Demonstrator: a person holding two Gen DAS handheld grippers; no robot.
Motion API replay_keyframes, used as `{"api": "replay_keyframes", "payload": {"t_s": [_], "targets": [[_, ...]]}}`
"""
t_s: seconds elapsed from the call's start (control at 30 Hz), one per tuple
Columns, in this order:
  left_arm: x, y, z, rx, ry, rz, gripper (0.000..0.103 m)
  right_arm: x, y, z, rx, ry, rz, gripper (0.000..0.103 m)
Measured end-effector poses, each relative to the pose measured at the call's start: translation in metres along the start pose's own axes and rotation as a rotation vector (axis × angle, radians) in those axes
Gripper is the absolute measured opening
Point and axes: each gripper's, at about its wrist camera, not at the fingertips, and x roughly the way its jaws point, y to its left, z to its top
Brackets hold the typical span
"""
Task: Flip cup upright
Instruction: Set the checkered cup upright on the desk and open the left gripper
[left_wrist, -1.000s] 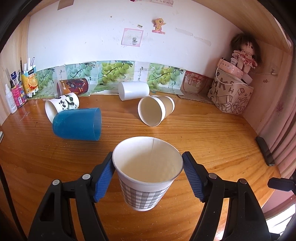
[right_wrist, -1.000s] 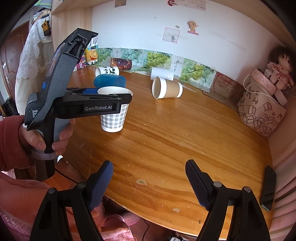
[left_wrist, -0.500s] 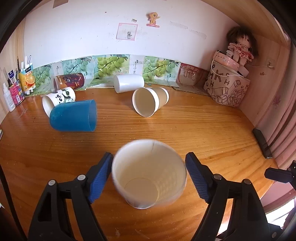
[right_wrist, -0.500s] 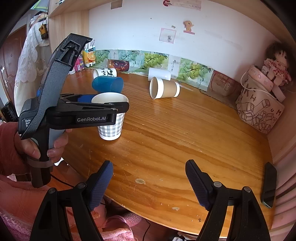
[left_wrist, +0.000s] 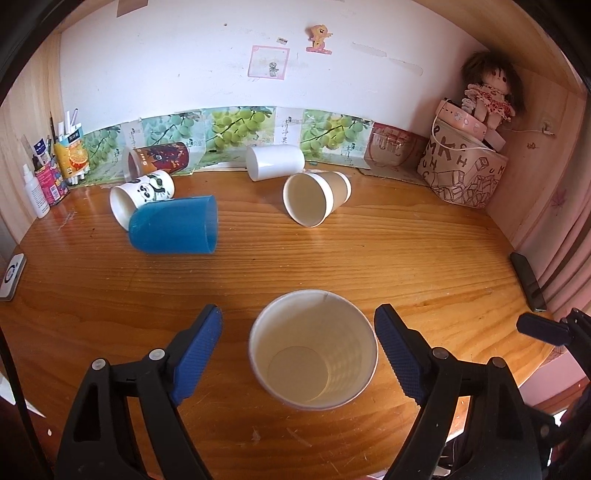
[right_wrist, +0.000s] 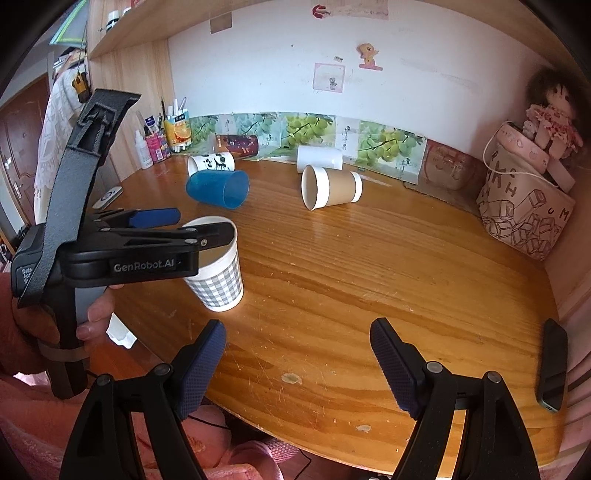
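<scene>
- Checked paper cup (left_wrist: 313, 350) stands upright, mouth up, on the wooden table (left_wrist: 332, 251) near its front edge
- Left gripper (left_wrist: 298, 352): jaws spread wide to either side of the cup; a gap shows at the left pad, while the right pad sits just beside the rim
- Right gripper (right_wrist: 297, 365): jaws apart, nothing between them, held over the table's front edge, well apart from the cup
- Blue plastic cup (left_wrist: 173, 230) lies on its side further back
- Brown-sleeved paper cup (left_wrist: 316, 197), panda cup (left_wrist: 142, 194), white cup (left_wrist: 275, 162) and red printed cup (left_wrist: 159, 158) also lie on their sides toward the wall
- Dark phone (right_wrist: 552, 365) rests at the table's right edge
</scene>
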Motion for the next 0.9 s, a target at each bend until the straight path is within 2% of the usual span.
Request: {"api": "replay_keyframes", "payload": {"t_s": [0.2,0.5,0.7,0.9], "targets": [[-0.024,0.005,0.012,-0.003,0.008,0.054,0.087,0.001,-0.004,0.02,0.058,-0.022,0.025,0.081],[-0.061,0.021,0.034,0.023,0.018,0.161,0.087,-0.012,0.01,0.062,0.058,-0.067,0.044,0.081],[-0.093,0.039,0.046,-0.02,-0.007,0.136,0.087,-0.038,0.019,0.091,0.121,-0.125,0.044,0.082],[-0.121,0.042,0.058,0.048,-0.094,0.161,0.087,-0.069,0.038,0.108,0.123,-0.216,-0.022,0.082]]}}
